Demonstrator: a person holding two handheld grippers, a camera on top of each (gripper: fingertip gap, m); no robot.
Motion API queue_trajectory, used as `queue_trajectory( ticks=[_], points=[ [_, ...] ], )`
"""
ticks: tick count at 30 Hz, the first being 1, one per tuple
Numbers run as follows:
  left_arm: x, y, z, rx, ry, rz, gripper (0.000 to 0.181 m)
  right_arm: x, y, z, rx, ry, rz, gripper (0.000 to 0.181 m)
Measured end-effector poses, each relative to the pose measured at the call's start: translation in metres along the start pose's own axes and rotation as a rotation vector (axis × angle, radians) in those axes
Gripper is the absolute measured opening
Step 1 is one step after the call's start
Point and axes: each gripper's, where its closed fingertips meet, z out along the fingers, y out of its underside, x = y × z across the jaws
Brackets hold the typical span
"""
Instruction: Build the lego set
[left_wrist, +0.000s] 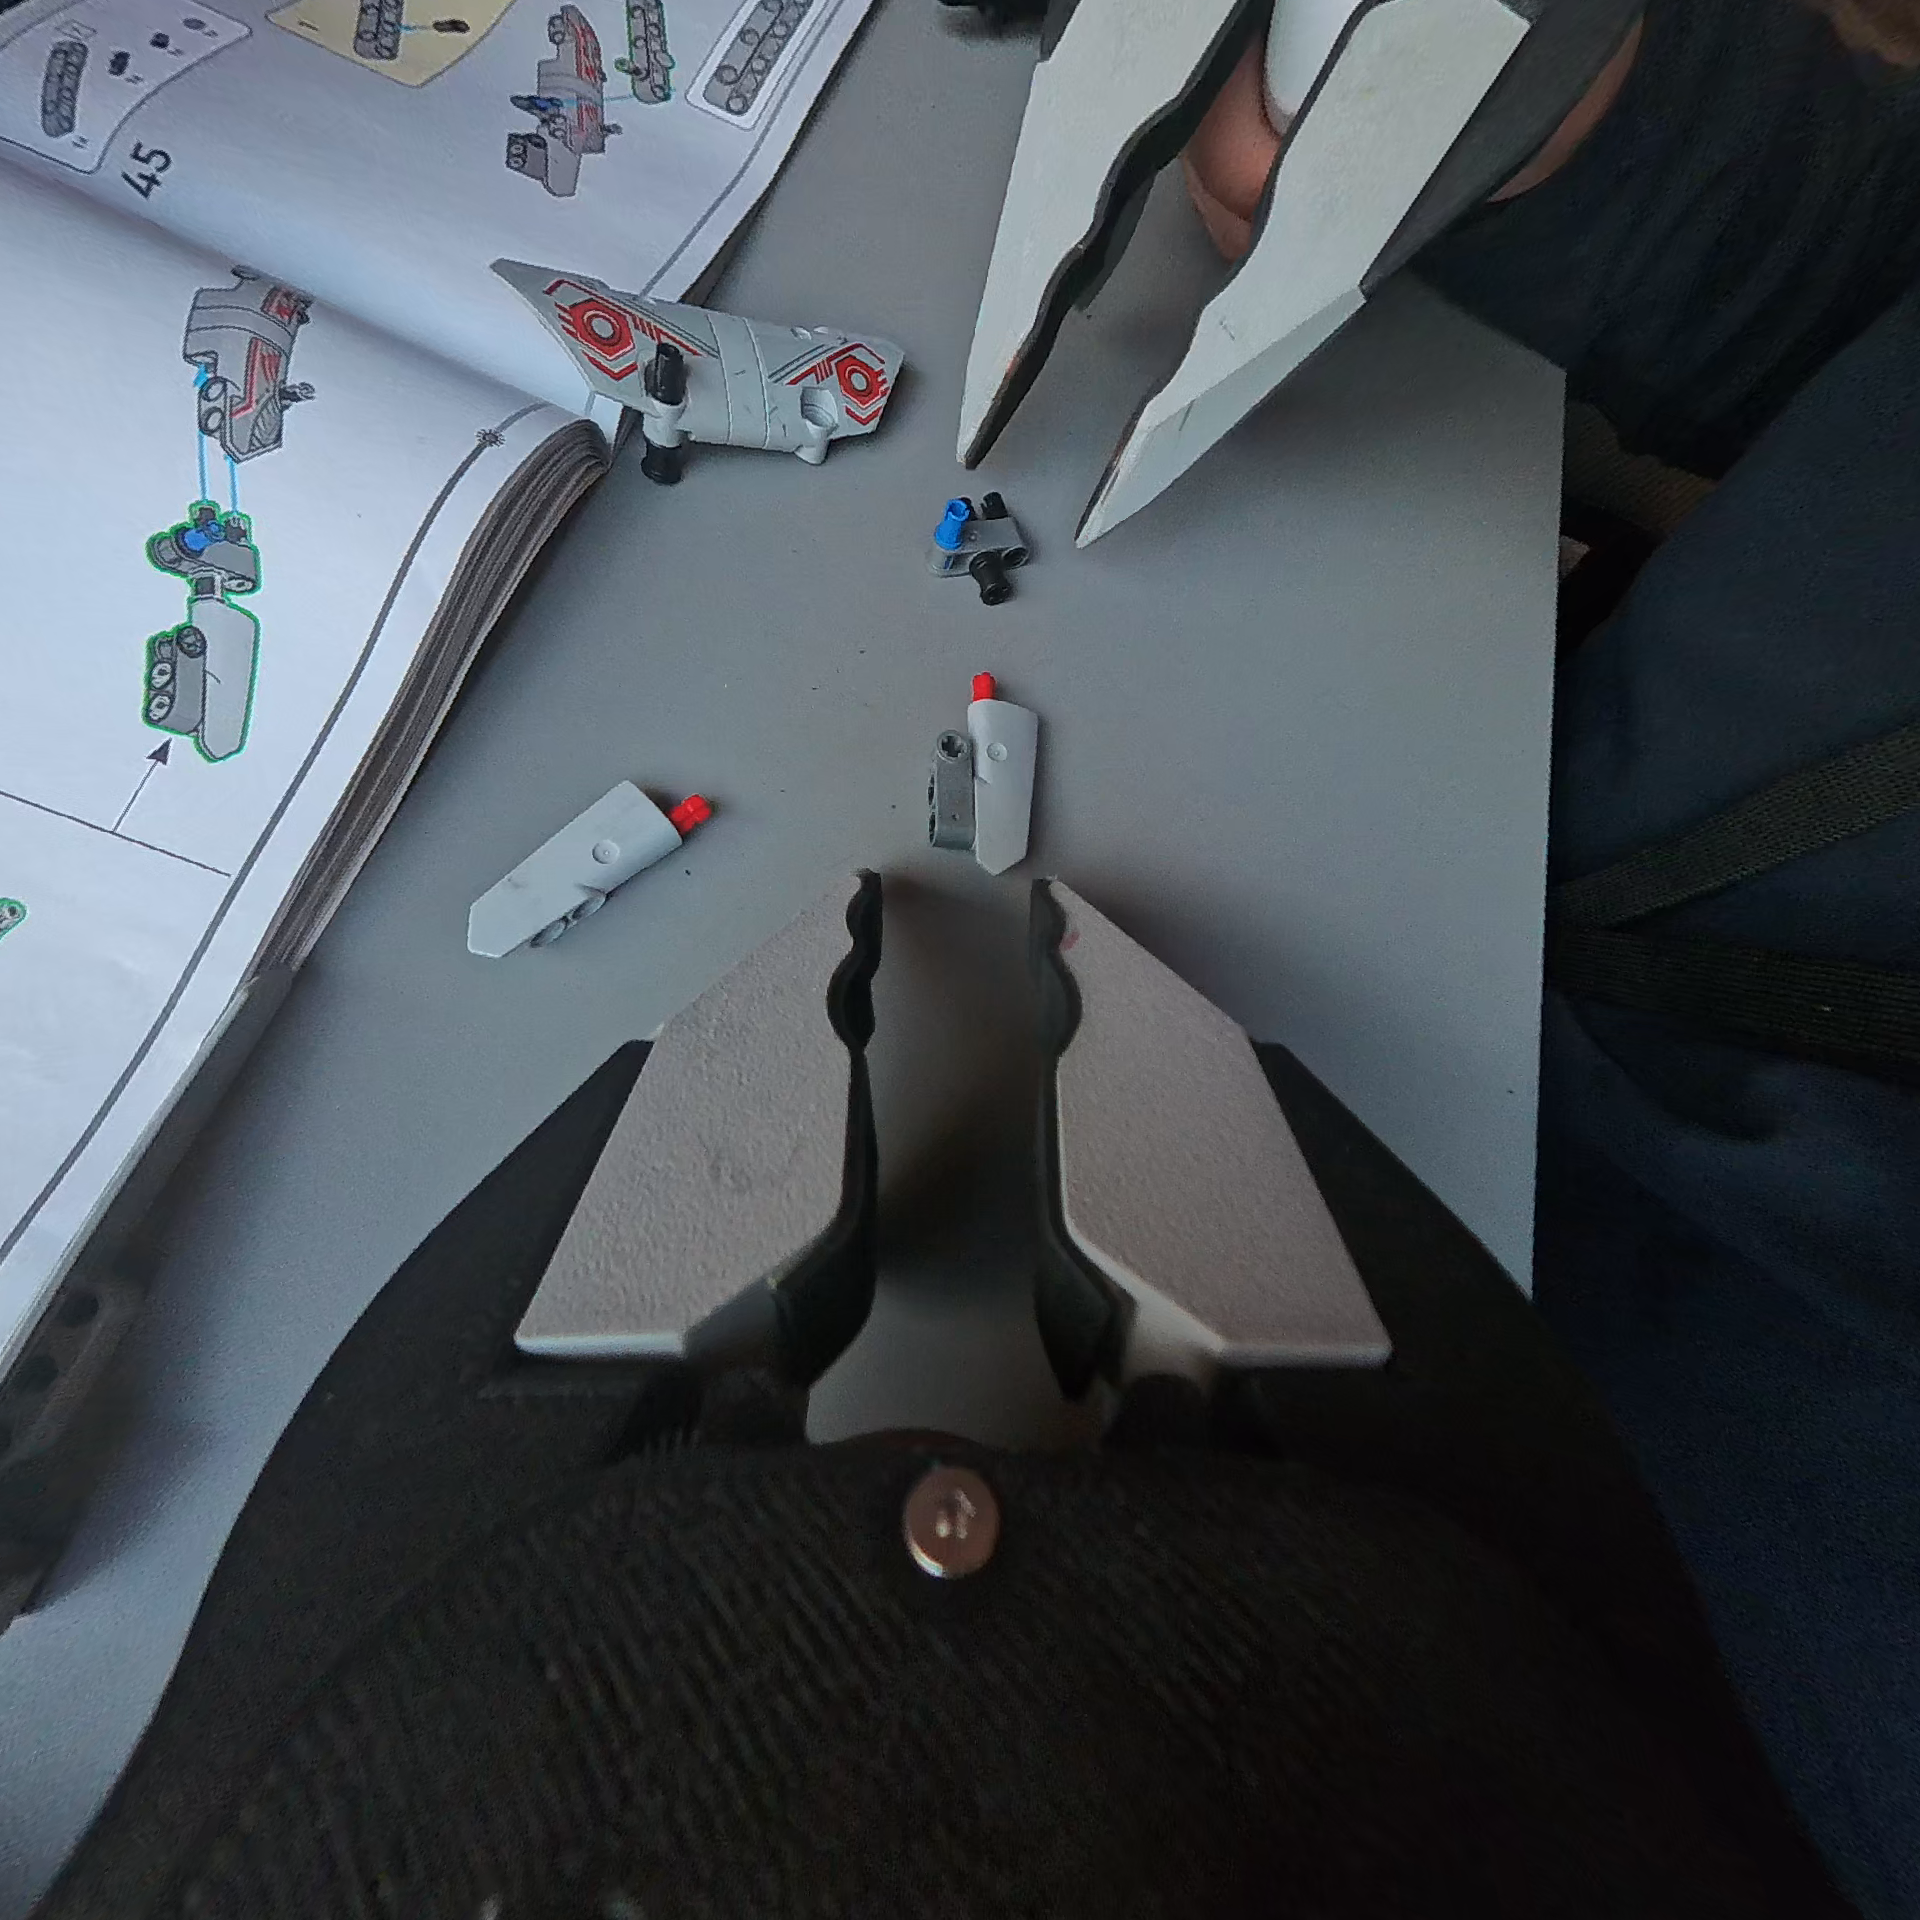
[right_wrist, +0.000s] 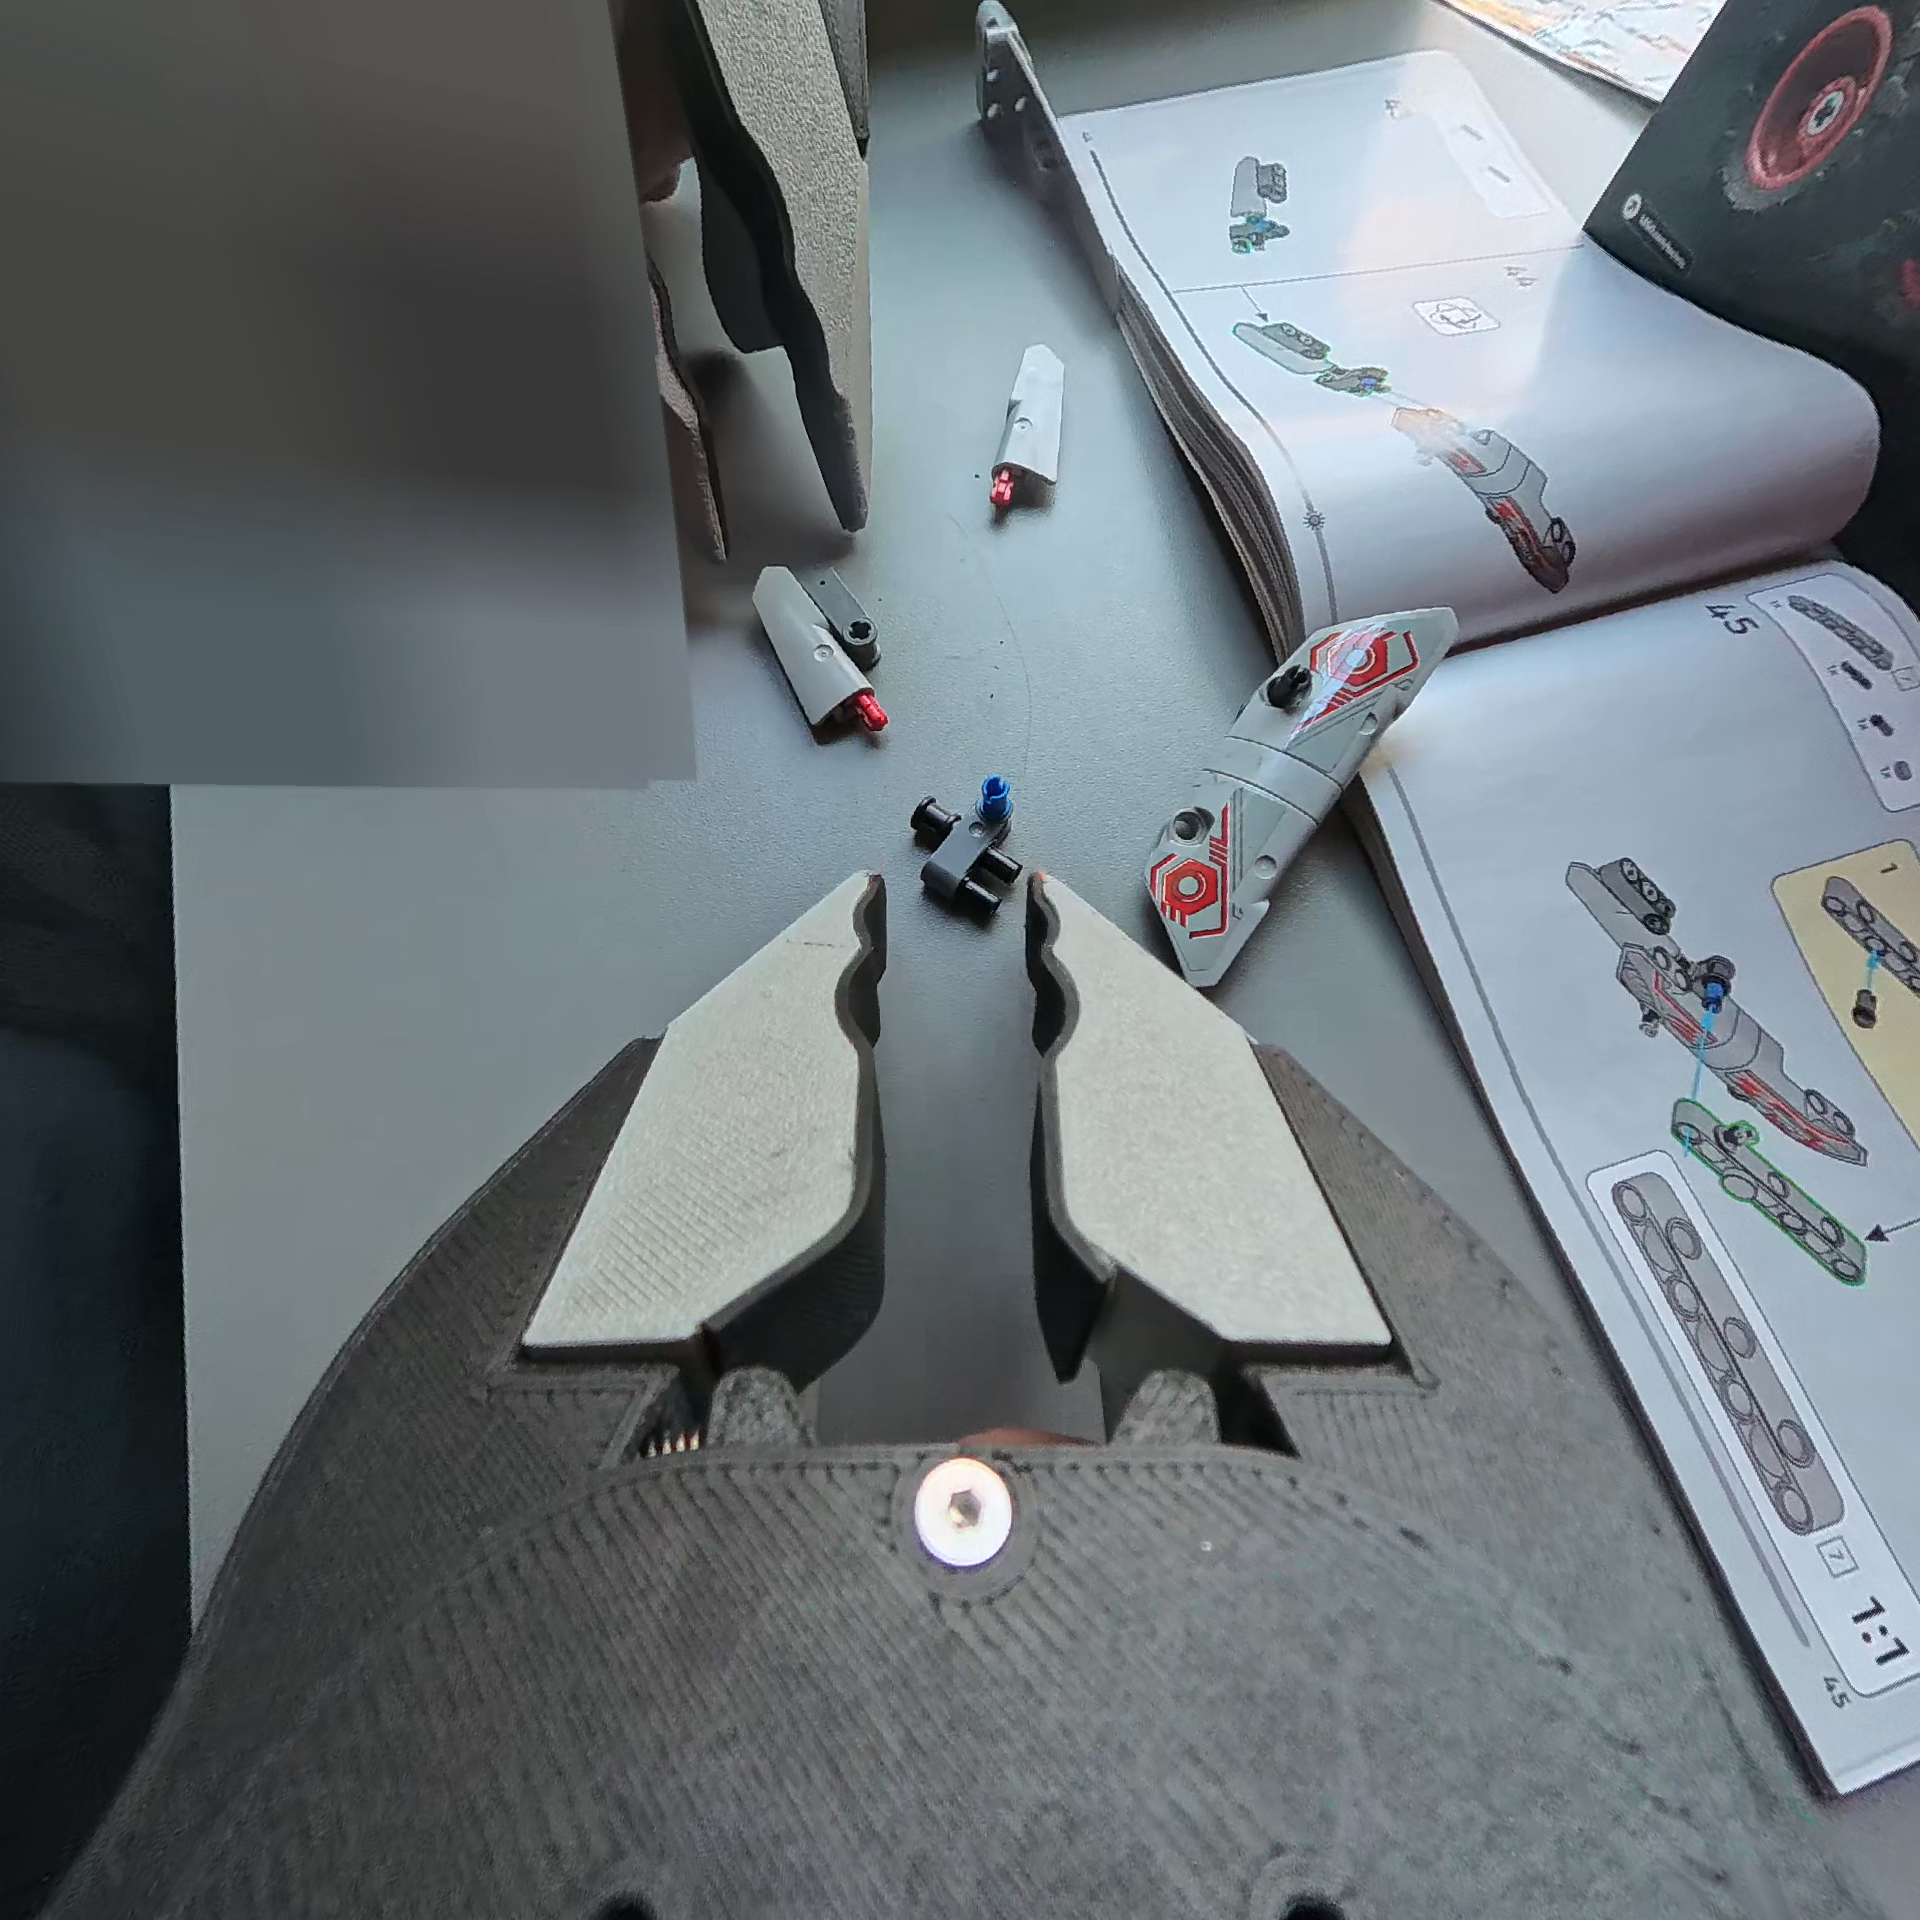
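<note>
On the grey table lie several small lego builds. A small grey connector with blue and black pins (left_wrist: 977, 542) (right_wrist: 966, 844) sits just ahead of my right gripper (right_wrist: 954, 881), which is open and empty. A grey panel with a red pin and dark beam (left_wrist: 987, 779) (right_wrist: 821, 649) lies just ahead of my left gripper (left_wrist: 954, 881), open and empty. A second grey panel with a red pin (left_wrist: 582, 868) (right_wrist: 1029, 426) lies apart. A red-patterned curved panel assembly (left_wrist: 717, 364) (right_wrist: 1288, 779) rests by the booklet. The right gripper (left_wrist: 1023, 499) also shows in the left wrist view.
The open instruction booklet (left_wrist: 208, 520) (right_wrist: 1558, 727) covers one side of the table. A dark box with a red wheel picture (right_wrist: 1787, 156) stands behind it. The table edge (left_wrist: 1548, 831) runs beside a person's dark clothing. A grey beam (right_wrist: 1008, 94) pokes out from under the booklet. Spacing between my two grippers at the tips: around 9 cm.
</note>
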Motion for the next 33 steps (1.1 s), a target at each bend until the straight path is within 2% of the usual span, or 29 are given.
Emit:
queue_trajectory(
  ticks=[5, 7, 14, 18, 33],
  points=[
    [0.002, -0.001, 0.002, -0.001, 0.001, 0.006, 0.025, -0.003, 0.005, 0.006, -0.046, -0.021, -0.001, 0.023],
    [0.002, -0.001, 0.003, -0.005, -0.004, 0.011, 0.025, -0.005, 0.004, 0.006, -0.043, -0.02, -0.021, 0.018],
    [0.002, -0.001, 0.003, -0.004, -0.005, 0.009, 0.025, -0.004, -0.001, 0.002, -0.003, -0.02, -0.013, 0.016],
    [0.002, -0.002, 0.004, -0.002, 0.002, 0.005, 0.025, 0.001, 0.003, 0.0, -0.015, -0.027, -0.02, 0.024],
    [0.005, -0.009, 0.013, -0.009, 0.028, -0.004, 0.023, 0.0, 0.005, 0.005, -0.053, -0.215, -0.192, 0.026]
  ],
)
